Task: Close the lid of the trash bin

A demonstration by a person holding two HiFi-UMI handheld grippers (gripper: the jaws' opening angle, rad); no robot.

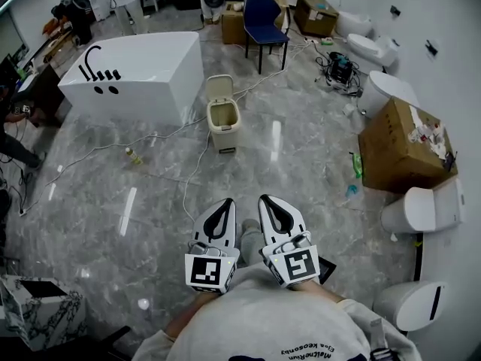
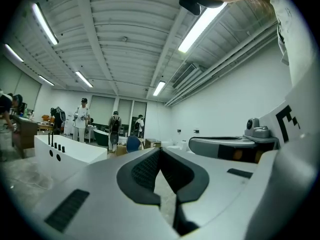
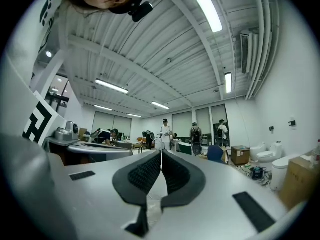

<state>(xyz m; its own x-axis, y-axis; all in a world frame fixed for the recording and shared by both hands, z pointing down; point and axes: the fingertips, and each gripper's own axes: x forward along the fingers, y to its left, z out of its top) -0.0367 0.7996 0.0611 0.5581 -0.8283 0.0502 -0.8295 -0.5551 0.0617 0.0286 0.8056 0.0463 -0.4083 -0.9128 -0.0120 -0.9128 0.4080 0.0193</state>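
A small beige trash bin [image 1: 224, 121] stands on the marble floor ahead, its lid [image 1: 219, 87] raised upright at the back and the inside empty. My left gripper [image 1: 223, 203] and right gripper [image 1: 266, 200] are held side by side close to my body, well short of the bin, both pointing level toward it. Each is shut with nothing between its jaws. In the left gripper view the left gripper [image 2: 160, 149] has its tips together, and the right gripper view shows the right gripper [image 3: 161, 151] the same. The bin is hidden behind the jaws in both gripper views.
A white bathtub [image 1: 131, 75] sits left of the bin, a blue chair [image 1: 264, 19] behind it. Cables [image 1: 188, 175] trail across the floor between me and the bin. A large cardboard box [image 1: 403, 146] and several toilets [image 1: 421, 209] line the right. People [image 3: 165, 132] stand far off.
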